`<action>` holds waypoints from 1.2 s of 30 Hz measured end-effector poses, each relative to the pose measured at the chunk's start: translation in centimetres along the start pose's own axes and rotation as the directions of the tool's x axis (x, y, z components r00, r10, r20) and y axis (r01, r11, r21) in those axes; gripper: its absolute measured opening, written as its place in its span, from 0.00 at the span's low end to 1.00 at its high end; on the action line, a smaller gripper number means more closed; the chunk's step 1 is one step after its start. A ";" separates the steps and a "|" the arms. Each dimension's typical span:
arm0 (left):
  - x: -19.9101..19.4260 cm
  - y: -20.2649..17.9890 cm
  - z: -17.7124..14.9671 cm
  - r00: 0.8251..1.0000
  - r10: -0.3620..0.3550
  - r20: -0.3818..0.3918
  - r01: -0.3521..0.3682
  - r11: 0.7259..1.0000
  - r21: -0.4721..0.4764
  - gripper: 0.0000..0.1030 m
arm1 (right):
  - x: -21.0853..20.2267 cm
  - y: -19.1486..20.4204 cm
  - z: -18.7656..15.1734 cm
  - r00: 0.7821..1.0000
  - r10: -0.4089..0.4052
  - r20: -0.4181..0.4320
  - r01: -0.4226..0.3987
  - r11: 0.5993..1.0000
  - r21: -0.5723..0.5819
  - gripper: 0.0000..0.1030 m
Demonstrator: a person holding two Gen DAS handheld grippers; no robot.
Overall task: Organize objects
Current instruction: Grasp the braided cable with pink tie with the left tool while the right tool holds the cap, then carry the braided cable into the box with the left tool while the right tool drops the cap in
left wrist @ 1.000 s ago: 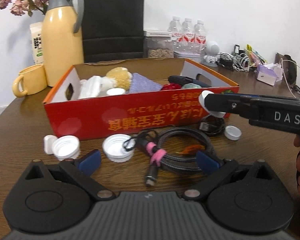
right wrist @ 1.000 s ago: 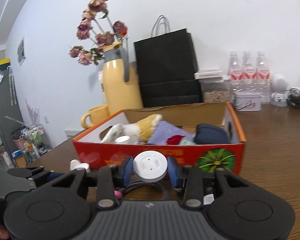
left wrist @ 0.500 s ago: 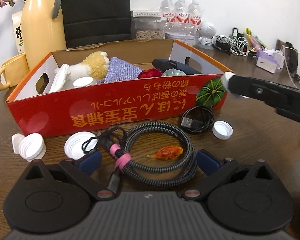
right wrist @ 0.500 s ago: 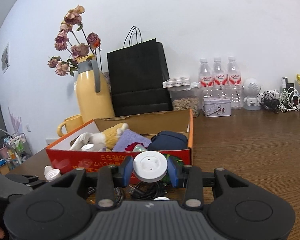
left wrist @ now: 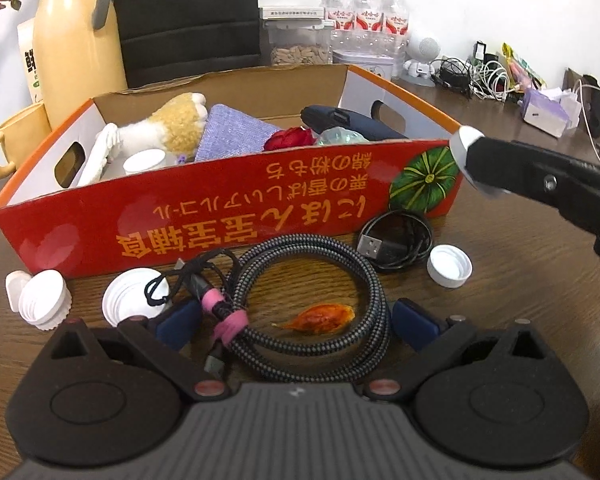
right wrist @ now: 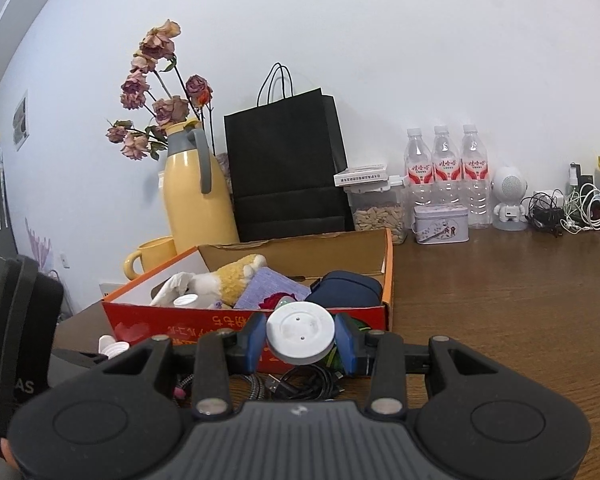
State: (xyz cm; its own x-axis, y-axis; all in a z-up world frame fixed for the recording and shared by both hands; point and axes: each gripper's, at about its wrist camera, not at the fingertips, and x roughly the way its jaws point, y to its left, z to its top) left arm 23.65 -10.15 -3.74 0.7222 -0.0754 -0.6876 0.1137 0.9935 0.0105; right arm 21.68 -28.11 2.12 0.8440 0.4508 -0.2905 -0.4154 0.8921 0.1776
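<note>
The right wrist view showed the right gripper (right wrist: 301,343) pinching a round white cap (right wrist: 301,339) between its blue pads, up in the air in front of the red box (right wrist: 188,322). The box sat on the brown table (right wrist: 500,300) with a plush toy (right wrist: 232,278) and a dark blue pouch (right wrist: 348,288) inside. The left gripper (left wrist: 296,322) had its jaws spread wide around a coiled braided cable (left wrist: 340,256). A small orange thing (left wrist: 320,318), maybe a dry leaf, lay inside the coil.

Far side of the braided cable coil (left wrist: 312,280) behind left tongs (left wrist: 296,322); thermos (left wrist: 76,28) top cropped.
</note>
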 end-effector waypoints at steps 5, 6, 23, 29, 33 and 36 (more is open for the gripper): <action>0.2 -0.2 0.1 1.000 0.009 -0.002 -0.009 1.000 -0.002 1.00 | -0.1 -0.1 0.0 1.000 -0.002 0.006 0.002 1.000 0.002 0.35; 0.3 -0.2 0.1 1.000 0.007 0.001 -0.007 1.000 -0.001 1.00 | -0.1 -0.1 0.0 1.000 -0.002 0.005 0.002 1.000 0.003 0.35; -4.4 1.1 -0.2 0.991 0.008 0.137 -0.002 0.999 -0.048 0.91 | 0.0 -0.3 -0.1 1.000 -0.016 0.010 0.016 1.000 0.011 0.36; -7.3 3.2 1.1 0.975 0.023 0.219 -0.009 0.998 -0.066 0.91 | 0.3 0.3 0.5 0.999 -0.048 0.016 0.049 0.998 -0.027 0.36; -8.0 4.8 2.9 0.964 0.037 0.264 -0.014 0.996 -0.090 0.91 | 1.0 1.4 1.3 0.997 -0.077 0.017 0.078 0.994 -0.073 0.36; -7.8 5.6 4.3 0.957 0.044 0.287 -0.017 0.995 -0.099 0.91 | 2.1 2.1 2.3 0.996 -0.088 0.013 0.089 0.992 -0.089 0.36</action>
State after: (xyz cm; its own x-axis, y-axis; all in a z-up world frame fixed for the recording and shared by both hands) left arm 21.54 -4.35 4.81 0.8917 -0.0527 -0.4496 0.0339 0.9982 -0.0497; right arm 23.36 -25.39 4.05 0.8818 0.3701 -0.2923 -0.3674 0.9277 0.0664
